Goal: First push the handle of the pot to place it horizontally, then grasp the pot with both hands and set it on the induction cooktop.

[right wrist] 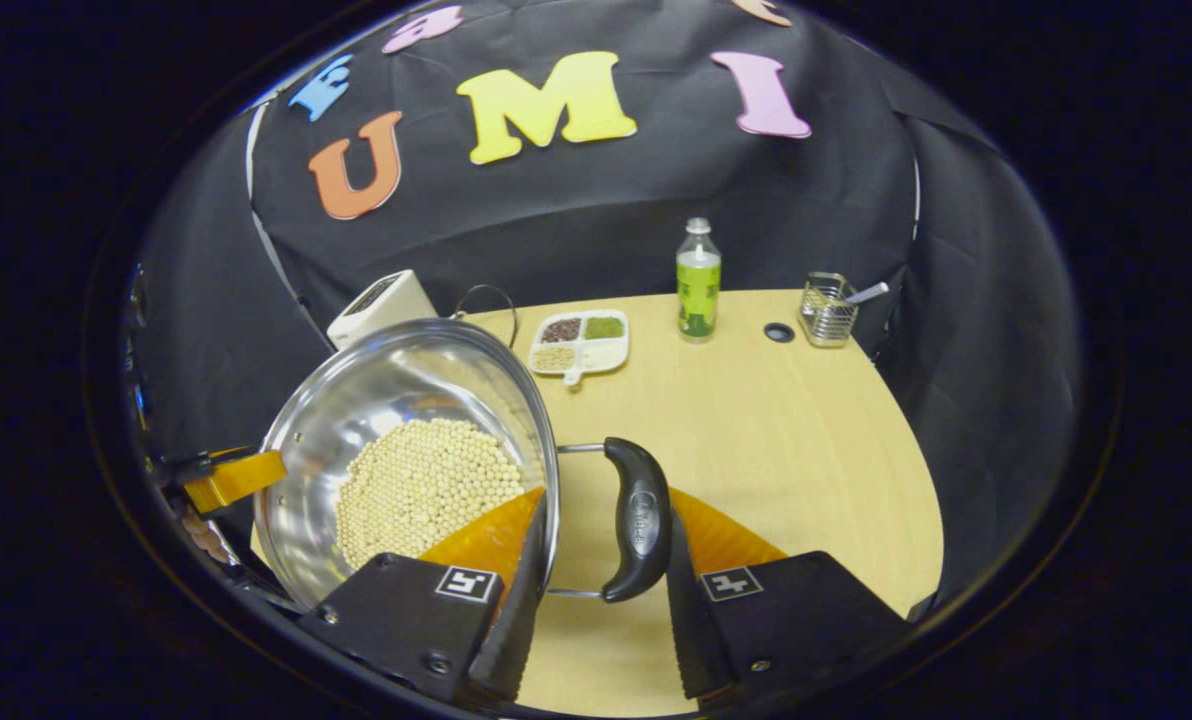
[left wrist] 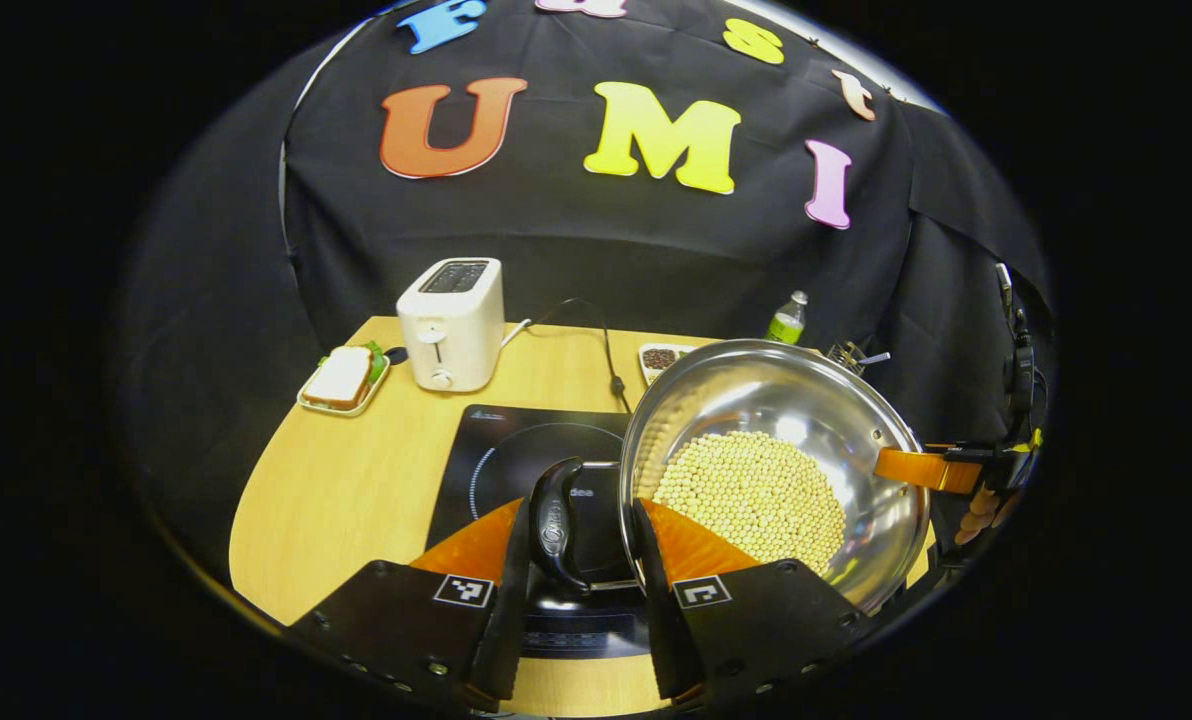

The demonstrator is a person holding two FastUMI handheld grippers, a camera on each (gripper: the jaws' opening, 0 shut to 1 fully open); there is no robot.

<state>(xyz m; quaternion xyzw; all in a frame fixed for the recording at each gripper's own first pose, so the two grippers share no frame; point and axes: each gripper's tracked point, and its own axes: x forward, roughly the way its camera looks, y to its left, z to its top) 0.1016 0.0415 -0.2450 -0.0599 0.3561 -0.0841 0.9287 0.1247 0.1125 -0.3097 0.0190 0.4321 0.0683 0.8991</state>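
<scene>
We see the pot (left wrist: 776, 450) above the cooktop's (left wrist: 516, 450) right edge, the toaster (left wrist: 453, 322) behind the cooktop, a sandwich (left wrist: 341, 378) left of the toaster.

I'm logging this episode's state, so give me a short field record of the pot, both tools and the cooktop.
pot: steel pot holding pale beans, lifted, tilted
left tool: fingers either side of the pot's black handle; contact unclear
right tool: fingers either side of the other black handle; contact unclear
cooktop: black induction cooktop on the wooden table, below the pot's left handle
stage: pot not yet set down
</scene>
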